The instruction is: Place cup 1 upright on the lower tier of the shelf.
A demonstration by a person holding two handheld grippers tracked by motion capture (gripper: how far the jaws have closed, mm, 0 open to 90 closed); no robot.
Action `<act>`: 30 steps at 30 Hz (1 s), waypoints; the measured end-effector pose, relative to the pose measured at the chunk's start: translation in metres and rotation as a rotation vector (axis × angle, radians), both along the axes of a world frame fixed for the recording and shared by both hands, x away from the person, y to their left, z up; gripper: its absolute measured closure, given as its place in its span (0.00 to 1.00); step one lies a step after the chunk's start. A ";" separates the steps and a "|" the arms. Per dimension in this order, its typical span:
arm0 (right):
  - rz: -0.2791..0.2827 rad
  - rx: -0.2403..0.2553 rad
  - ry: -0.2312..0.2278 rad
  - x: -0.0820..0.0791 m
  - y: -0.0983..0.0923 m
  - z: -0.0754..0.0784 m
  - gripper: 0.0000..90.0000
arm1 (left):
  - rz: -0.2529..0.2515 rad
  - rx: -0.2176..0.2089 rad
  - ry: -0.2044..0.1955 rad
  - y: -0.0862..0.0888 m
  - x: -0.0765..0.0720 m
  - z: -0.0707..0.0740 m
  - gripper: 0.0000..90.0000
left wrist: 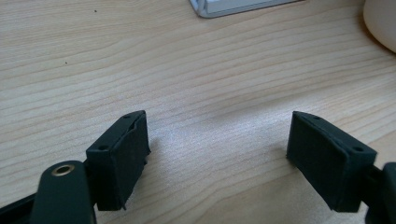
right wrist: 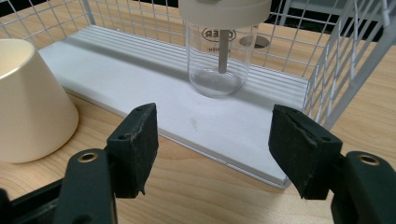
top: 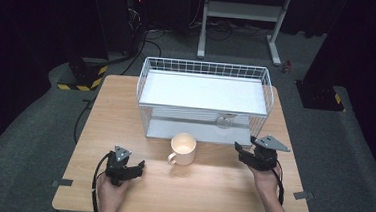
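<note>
The right gripper (top: 245, 152) hovers just before the open front of the wire rack (top: 206, 67), its jaws standing apart with nothing between them, lined up on the clear glass jar (right wrist: 219, 56) that stands upright on the rack's white lower shelf (right wrist: 140, 70), near the right-hand mesh wall. The left gripper (top: 136, 168) rests low over the bare wooden table (top: 125, 111), jaws likewise spread and empty. Between the two, just outside the rack's front edge, sits a cream mug (top: 183, 148), untouched. Judging by this, the work has barely begun: the jar is approached but not yet grasped, and lifting it out remains.
</note>
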State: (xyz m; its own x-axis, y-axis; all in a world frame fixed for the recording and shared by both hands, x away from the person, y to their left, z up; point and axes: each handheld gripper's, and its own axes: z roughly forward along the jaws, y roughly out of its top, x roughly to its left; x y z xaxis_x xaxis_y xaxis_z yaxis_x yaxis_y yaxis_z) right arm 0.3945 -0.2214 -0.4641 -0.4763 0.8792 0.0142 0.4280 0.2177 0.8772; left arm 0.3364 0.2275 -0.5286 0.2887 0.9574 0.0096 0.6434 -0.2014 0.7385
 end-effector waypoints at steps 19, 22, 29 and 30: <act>-0.038 0.007 0.002 -0.027 -0.029 -0.012 0.37 | -0.001 0.000 -0.001 0.000 0.000 0.000 0.23; -0.045 0.006 0.005 -0.029 -0.032 -0.016 0.37 | 0.000 0.000 0.000 0.000 0.000 0.000 0.23; -0.063 -0.012 0.038 -0.035 -0.036 -0.030 0.37 | 0.000 0.001 0.002 0.000 0.001 0.000 0.23; -0.063 -0.012 0.038 -0.035 -0.036 -0.030 0.37 | 0.000 0.001 0.002 0.000 0.001 0.000 0.23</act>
